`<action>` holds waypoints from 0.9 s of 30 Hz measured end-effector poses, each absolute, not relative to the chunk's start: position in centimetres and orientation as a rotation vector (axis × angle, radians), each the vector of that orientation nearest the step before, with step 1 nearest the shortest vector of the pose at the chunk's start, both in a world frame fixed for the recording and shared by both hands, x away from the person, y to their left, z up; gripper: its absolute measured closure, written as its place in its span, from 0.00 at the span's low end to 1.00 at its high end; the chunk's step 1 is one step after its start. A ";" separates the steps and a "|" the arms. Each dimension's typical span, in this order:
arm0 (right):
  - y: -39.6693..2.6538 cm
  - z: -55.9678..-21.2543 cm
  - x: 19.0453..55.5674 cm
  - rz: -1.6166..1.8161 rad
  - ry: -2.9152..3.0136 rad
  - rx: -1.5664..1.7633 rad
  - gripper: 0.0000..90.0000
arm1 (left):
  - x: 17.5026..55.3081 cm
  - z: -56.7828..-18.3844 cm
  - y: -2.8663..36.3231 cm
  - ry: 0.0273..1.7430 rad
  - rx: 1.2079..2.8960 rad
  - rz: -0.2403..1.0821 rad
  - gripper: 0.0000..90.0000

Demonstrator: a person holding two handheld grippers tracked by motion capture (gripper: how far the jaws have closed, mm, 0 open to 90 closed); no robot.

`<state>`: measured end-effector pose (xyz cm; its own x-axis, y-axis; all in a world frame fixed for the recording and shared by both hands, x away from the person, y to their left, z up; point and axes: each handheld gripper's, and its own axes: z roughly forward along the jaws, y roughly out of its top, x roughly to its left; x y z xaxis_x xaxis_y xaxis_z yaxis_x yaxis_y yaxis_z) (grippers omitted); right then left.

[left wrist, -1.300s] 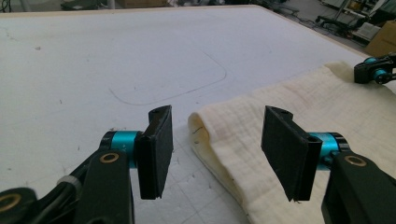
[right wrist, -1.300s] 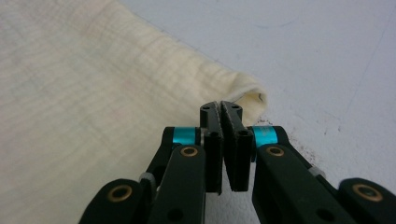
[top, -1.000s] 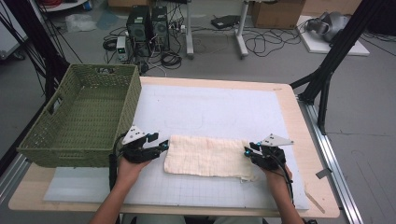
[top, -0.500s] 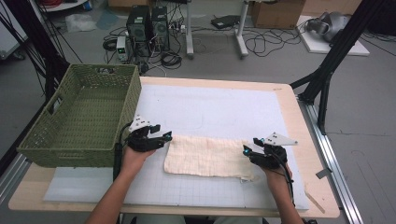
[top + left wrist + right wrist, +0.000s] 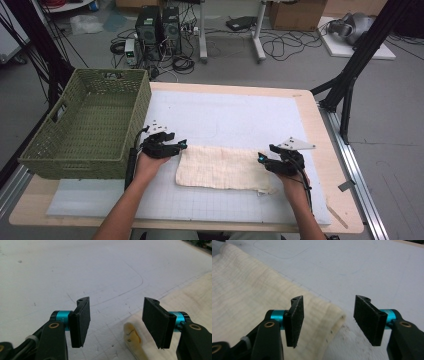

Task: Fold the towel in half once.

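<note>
A cream cloth (image 5: 222,167), folded into a long strip, lies on the white mat near the table's front. My left gripper (image 5: 182,145) sits at the strip's far left corner. In the left gripper view its jaws (image 5: 116,320) stand open after easing in slightly, and the cloth corner (image 5: 132,336) lies on the mat just inside the right pad. My right gripper (image 5: 261,159) is at the strip's right end. Its jaws (image 5: 328,317) have just been opening, and the cloth's folded end (image 5: 322,315) lies between them, unpressed.
A green woven basket (image 5: 75,162) stands at the left of the table, close behind my left hand. The white gridded mat (image 5: 240,115) covers most of the wooden tabletop (image 5: 322,135). Cables and computer cases sit on the floor beyond the table.
My left gripper has moved away from the front edge and a little right, up to the cloth's far left corner. The right hand has stayed in place.
</note>
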<state>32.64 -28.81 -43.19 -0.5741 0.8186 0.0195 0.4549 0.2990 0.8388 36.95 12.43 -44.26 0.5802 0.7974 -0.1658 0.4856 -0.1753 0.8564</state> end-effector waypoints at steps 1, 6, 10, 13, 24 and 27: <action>-28.5 -43.2 33.1 1.170 2.171 1.131 0.44 | 37.1 -44.5 12.3 1.046 1.847 0.401 0.45; -27.2 -44.0 34.9 1.071 2.217 1.152 0.49 | 37.4 -45.0 11.2 1.026 1.943 0.426 0.50; -27.0 -45.0 35.4 1.059 2.282 1.182 0.53 | 37.4 -45.1 10.6 0.991 2.015 0.430 0.60; -27.3 -44.9 35.5 1.068 2.300 1.170 0.61 | 37.3 -45.1 10.4 0.950 2.038 0.426 0.70; -28.6 -44.9 35.7 1.069 2.289 1.207 0.58 | 37.1 -44.9 10.6 0.948 2.023 0.381 0.94; -29.0 -45.0 36.0 1.102 2.290 1.226 0.61 | 37.0 -45.0 10.7 0.941 2.025 0.385 0.95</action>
<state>35.96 -29.04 -45.02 -0.5813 0.8102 0.0757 0.5647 0.3347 0.7544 37.03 10.71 -44.99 0.6696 0.7394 -0.0698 0.4787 -0.3577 0.8018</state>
